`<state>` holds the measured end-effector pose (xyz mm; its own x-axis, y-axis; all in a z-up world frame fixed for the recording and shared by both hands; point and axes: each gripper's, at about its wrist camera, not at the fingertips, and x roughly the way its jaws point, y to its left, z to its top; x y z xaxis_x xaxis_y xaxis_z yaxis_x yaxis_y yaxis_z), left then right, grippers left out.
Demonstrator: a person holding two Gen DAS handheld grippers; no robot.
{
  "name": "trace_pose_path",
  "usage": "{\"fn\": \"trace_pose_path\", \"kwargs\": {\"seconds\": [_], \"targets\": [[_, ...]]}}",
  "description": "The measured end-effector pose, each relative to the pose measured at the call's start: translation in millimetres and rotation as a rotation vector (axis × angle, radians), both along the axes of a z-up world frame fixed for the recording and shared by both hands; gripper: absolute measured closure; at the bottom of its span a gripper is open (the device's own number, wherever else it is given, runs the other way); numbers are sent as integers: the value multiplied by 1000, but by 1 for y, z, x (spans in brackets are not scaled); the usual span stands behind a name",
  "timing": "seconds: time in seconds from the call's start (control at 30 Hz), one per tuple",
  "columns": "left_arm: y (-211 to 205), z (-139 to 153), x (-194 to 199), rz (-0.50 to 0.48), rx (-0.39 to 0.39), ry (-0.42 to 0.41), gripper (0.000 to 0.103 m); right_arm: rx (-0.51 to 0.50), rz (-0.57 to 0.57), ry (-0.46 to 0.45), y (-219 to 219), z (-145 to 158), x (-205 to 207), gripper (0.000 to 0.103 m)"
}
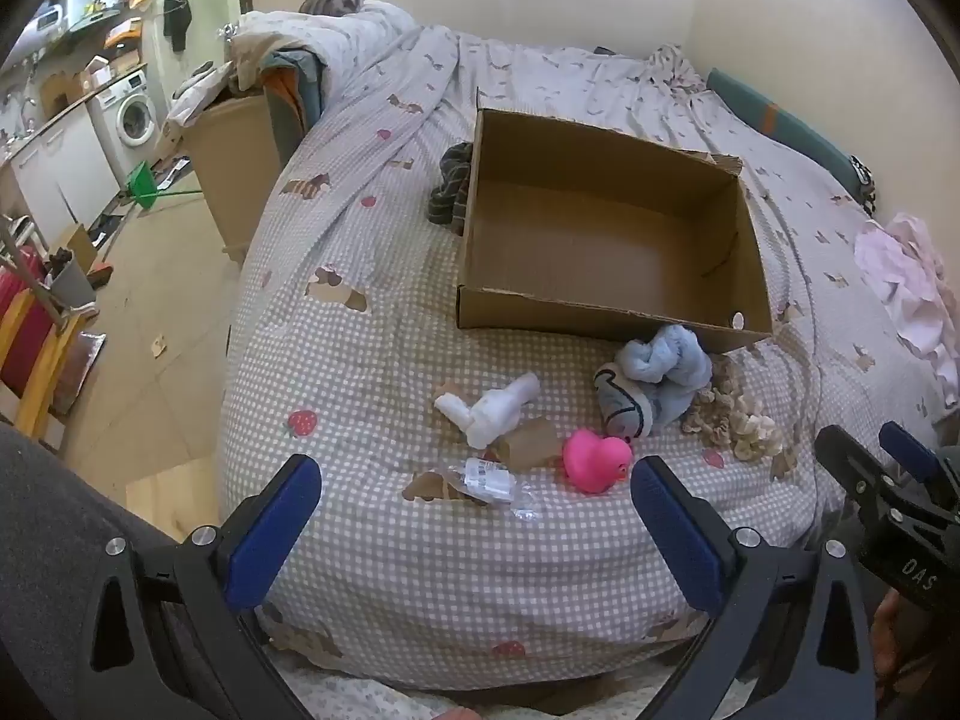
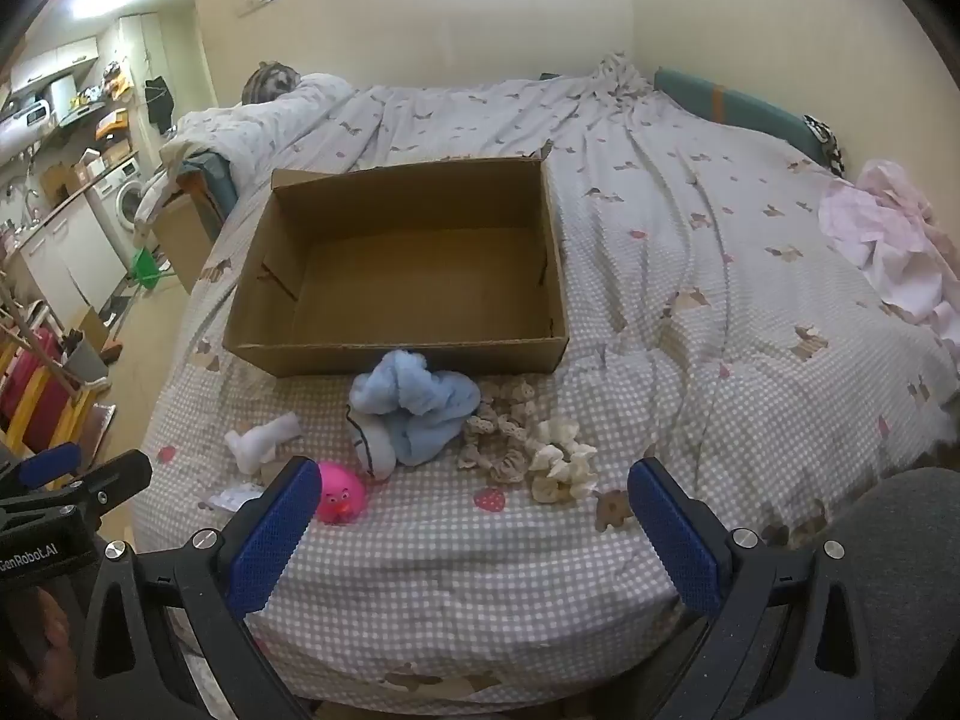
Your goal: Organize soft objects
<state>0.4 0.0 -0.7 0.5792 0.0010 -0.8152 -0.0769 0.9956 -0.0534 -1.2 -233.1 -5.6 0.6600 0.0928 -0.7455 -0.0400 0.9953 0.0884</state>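
- The left gripper [image 1: 474, 531] sits at the bottom of its own view, jaws spread wide with nothing between them, above the near edge of the bed [image 1: 360, 324].
- The right gripper [image 2: 471, 531] fills the bottom of its view the same way, jaws spread and holding nothing.
- A cardboard box [image 2: 252, 306] lies open in the middle of the right view, and right of centre in the left view; its floor is bare.
- A blue cloth [image 2: 414, 405] lies bunched against the box's near wall, at the centre of the right view.
- A pink duck [image 2: 339, 498] sits just below and left of the cloth, beside the right gripper's left fingertip.
- A white sock [image 1: 489, 411] lies left of the cloth, in the lower middle of the left view.
- A clear wrapper [image 1: 489, 480] lies just below the sock.
- Two scrunchies, one brown [image 2: 501, 438], one cream [image 2: 561, 468], lie touching each other, right of the cloth.
- A dark striped cloth [image 1: 450, 189] is pressed against the box's far left side in the left view.
- Pink fabric [image 2: 888, 240] is heaped at the right edge of the right view.
- A washer [image 1: 135, 117] stands at the upper left of the left view.
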Motion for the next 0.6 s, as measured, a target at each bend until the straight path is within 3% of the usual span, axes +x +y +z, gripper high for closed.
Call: {"fn": "trace_pose_path", "kwargs": {"seconds": [0.6], "targets": [[1, -2, 0, 0, 2, -2, 0, -1, 0, -1, 0, 0, 1, 0]]}}
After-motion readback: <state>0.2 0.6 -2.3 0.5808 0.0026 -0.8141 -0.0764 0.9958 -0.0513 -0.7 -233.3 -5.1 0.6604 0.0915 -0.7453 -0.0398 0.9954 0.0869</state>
